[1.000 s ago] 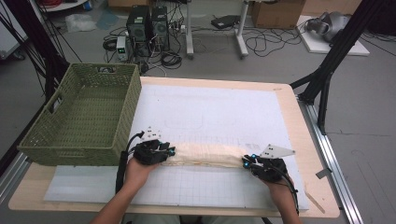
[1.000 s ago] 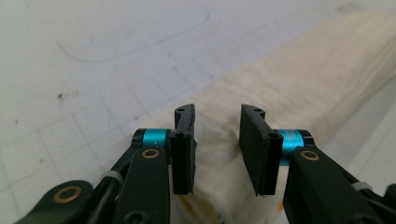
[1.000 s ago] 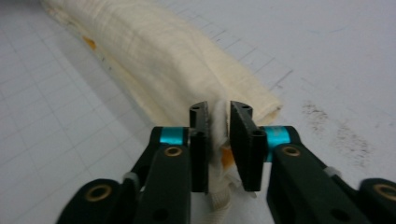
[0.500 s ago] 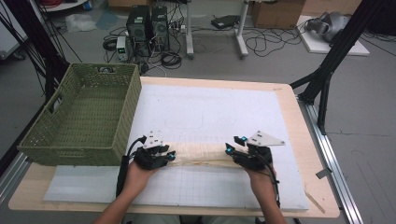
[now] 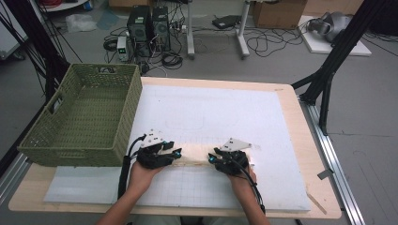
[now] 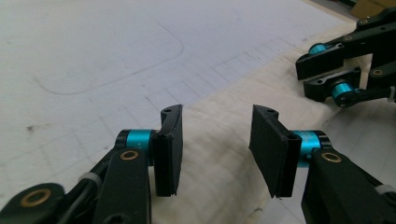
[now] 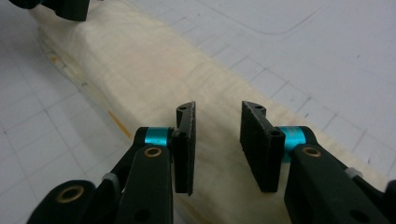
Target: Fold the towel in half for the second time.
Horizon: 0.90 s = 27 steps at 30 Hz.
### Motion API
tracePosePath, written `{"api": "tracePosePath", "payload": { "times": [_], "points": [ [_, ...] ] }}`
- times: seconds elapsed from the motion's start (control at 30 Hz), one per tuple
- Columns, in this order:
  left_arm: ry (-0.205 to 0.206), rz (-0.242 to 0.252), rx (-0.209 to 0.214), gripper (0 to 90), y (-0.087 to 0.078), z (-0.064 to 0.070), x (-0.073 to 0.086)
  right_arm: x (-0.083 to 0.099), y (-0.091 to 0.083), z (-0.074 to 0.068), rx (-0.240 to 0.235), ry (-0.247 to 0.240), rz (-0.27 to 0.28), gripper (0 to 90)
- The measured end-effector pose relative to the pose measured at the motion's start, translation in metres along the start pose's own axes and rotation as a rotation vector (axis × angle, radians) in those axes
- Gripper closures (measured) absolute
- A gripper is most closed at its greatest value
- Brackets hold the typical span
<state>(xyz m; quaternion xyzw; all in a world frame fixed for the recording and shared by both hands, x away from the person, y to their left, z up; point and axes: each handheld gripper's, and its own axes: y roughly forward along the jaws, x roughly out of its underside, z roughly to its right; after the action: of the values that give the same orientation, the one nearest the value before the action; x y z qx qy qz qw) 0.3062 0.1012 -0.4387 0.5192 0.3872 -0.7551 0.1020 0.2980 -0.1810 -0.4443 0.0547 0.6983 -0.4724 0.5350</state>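
Note:
A cream cloth (image 5: 195, 160), folded into a long strip, lies on the white gridded mat (image 5: 216, 112) near the front of the table. My left gripper (image 5: 174, 154) is over its left part and my right gripper (image 5: 213, 159) is over its middle, and they point at each other. In the left gripper view the left gripper (image 6: 217, 116) stands open just above the cloth (image 6: 219, 154), with the other gripper (image 6: 345, 70) farther off. In the right gripper view the right gripper (image 7: 218, 109) stands open over the cloth (image 7: 140, 65), with nothing between its pads.
A green woven basket (image 5: 84, 112) stands on the left of the table, close to my left hand. The wooden table edge (image 5: 300, 122) runs along the right. Computers, cables and stand legs are on the floor beyond.
My right gripper has moved left along the cloth towards the left gripper, so the gap between them is much shorter. The left gripper has stayed almost in place.

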Motion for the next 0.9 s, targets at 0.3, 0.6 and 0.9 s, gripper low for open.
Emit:
{"api": "tracePosePath", "payload": {
  "times": [0.3, 0.6, 0.9],
  "points": [
    [0.103, -0.122, -0.047, 63.0, 0.010, 0.007, 0.007, 0.012, -0.010, 0.008, 0.019, 0.025, -0.008, 64.9],
    [0.096, -0.117, -0.059, 62.5, 0.007, 0.004, 0.009, 0.021, -0.034, 0.018, 0.022, 0.036, 0.014, 65.9],
    [0.098, -0.117, -0.060, 62.7, 0.007, 0.004, 0.009, 0.020, -0.047, 0.023, -0.047, 0.080, 0.125, 62.7]
  ]
}}
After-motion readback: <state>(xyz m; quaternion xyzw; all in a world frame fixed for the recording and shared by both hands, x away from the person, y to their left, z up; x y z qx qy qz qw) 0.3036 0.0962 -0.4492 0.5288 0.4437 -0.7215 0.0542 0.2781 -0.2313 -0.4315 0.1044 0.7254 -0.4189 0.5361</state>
